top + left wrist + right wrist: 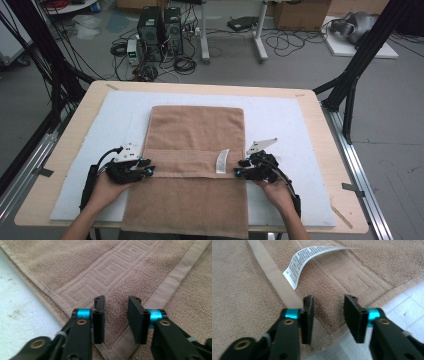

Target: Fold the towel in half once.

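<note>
- The towel (195,165) is brown and soft. It lies flat in the middle of the white mat (295,130), and its near end hangs over the table (75,125) edge at 6 o'clock.
- One end is folded over. That fold has a smooth band and a square maze pattern.
- A small white tag (222,161) sticks up near the fold's right corner.
- The left gripper (146,171) sits at the fold's 9 o'clock corner. Its jaws are a little apart, holding nothing.
- The right gripper (239,173) sits at the 3 o'clock corner, jaws a little apart too, over the towel's edge.
</note>
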Demonstrator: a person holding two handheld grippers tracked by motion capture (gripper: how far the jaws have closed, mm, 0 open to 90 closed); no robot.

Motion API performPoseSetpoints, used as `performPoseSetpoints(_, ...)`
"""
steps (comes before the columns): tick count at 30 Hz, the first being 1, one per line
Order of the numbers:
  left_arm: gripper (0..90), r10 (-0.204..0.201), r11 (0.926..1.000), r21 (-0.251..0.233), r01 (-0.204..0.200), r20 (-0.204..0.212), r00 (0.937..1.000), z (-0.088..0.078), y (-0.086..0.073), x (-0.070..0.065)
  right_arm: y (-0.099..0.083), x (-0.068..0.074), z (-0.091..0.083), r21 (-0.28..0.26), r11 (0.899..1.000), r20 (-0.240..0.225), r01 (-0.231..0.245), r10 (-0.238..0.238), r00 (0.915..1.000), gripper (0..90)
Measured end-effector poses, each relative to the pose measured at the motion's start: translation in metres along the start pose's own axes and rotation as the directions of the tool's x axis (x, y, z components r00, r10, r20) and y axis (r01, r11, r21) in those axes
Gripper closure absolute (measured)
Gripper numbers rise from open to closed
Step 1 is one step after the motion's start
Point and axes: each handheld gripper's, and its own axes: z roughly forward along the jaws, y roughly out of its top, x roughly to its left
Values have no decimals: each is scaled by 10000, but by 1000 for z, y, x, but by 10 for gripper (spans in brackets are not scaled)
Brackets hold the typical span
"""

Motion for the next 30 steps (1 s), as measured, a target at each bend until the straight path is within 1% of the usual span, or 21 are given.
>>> performPoseSetpoints(3, 789, -9, 10000, -78, 9, -26, 10000, 0, -1, -1, 1, 0, 0, 110, 9998, 139, 134, -135, 9998, 758)
performPoseSetpoints(5, 809, -60, 9999, -111, 60, -39, 10000, 0, -1, -1, 3, 0, 0, 164, 9996, 93, 249, -250, 9996, 816)
performPoseSetpoints(8, 840, -31, 10000, -82, 31, -76, 10000, 0, 0, -1, 5, -1, 0, 292, 9991, -8, 292, -292, 9996, 840)
performPoseSetpoints(12, 855, -143, 9998, -127, 143, -53, 9999, -2, 1, 0, 10, 1, -1, 487, 9970, 117, 599, -605, 9981, 850)
performPoseSetpoints(15, 858, -331, 9990, -284, 331, -1, 9995, -5, 3, 1, 12, 2, -5, 437, 9967, 135, 685, -691, 9975, 850)
performPoseSetpoints(18, 860, -244, 9992, -328, 245, 31, 9997, -10, 8, 2, 16, 4, -11, 284, 9965, 147, 789, -794, 9967, 850)
performPoseSetpoints(20, 862, -190, 9989, -440, 187, -58, 9998, -14, 11, 3, 19, 6, -15, 249, 9956, 175, 903, -908, 9957, 850)
performPoseSetpoints(22, 863, -256, 9976, -646, 249, -95, 9996, -20, 15, 5, 23, 8, -20, 115, 9948, 147, 1013, -1014, 9947, 850)
performPoseSetpoints(24, 863, -303, 9967, -750, 295, -89, 9995, -23, 16, 6, 26, 10, -24, 6, 9946, 181, 1040, -1039, 9944, 850)
performPoseSetpoints(26, 862, -230, 9967, -781, 222, -97, 9997, -27, 19, 6, 28, 10, -29, -76, 9935, 165, 1137, -1135, 9934, 850)
performPoseSetpoints(29, 863, -171, 9957, -918, 155, -166, 9997, -32, 22, 5, 31, 10, -32, -190, 9940, 126, 1081, -1079, 9941, 849)
performPoseSetpoints(30, 863, -171, 9952, -966, 152, -187, 9997, -33, 23, 5, 31, 10, -33, -203, 9932, 127, 1144, -1142, 9934, 849)
